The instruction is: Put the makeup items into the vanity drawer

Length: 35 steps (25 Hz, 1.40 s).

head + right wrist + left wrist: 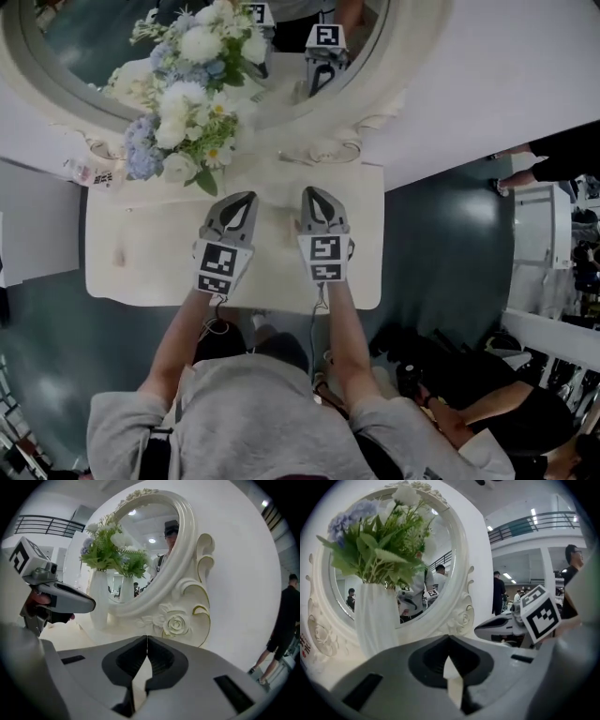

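Note:
The cream vanity table top lies below me, with its oval mirror at the back. No drawer and no clear makeup item shows; only a small white packet with red print lies at the table's back left corner. My left gripper hovers over the middle of the top, shut and empty, its jaw tips meeting. My right gripper hangs just beside it to the right, also shut with nothing held. Both point toward the mirror.
A white vase of white and blue flowers stands at the back left, close to the left gripper. The mirror's carved rose base rises ahead of the right gripper. People and white furniture stand on the dark floor to the right.

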{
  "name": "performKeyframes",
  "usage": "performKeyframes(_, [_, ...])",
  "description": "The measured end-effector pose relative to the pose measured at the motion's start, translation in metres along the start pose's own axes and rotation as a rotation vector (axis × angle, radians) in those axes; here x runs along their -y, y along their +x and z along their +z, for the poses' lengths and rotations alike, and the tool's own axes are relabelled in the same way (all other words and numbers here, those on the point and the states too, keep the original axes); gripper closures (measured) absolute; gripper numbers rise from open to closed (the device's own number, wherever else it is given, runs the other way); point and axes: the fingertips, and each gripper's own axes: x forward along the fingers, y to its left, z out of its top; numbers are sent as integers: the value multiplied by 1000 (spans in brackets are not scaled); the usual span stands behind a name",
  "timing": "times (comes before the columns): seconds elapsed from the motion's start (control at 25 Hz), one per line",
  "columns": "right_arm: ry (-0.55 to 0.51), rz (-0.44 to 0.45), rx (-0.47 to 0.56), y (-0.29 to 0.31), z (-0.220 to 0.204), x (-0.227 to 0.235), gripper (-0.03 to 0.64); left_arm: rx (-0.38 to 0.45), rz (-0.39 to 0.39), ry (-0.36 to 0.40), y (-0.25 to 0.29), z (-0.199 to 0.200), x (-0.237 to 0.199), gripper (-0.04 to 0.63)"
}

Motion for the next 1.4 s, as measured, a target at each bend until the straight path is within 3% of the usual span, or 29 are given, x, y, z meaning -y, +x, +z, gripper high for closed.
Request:
performKeyframes(0.36, [-104, -2, -70, 61, -9, 7, 596, -42, -43, -25, 32, -21, -15, 594])
performKeyframes(0.48, [-107, 56, -105, 75, -15, 0, 464, -59, -49, -36, 35, -28, -17, 594])
performKeyframes(0.88, [-183, 153, -203, 100, -31, -16, 391, -83, -53, -60, 40, -41, -26, 594])
performKeyframes(1.2, [-226, 164, -274, 109, -35, -22, 380, -87, -58, -76, 42, -44, -34, 594])
performKeyframes(1.4, [-143, 212, -344, 112, -40, -25, 398, -90, -58, -91, 42, -48, -37, 594])
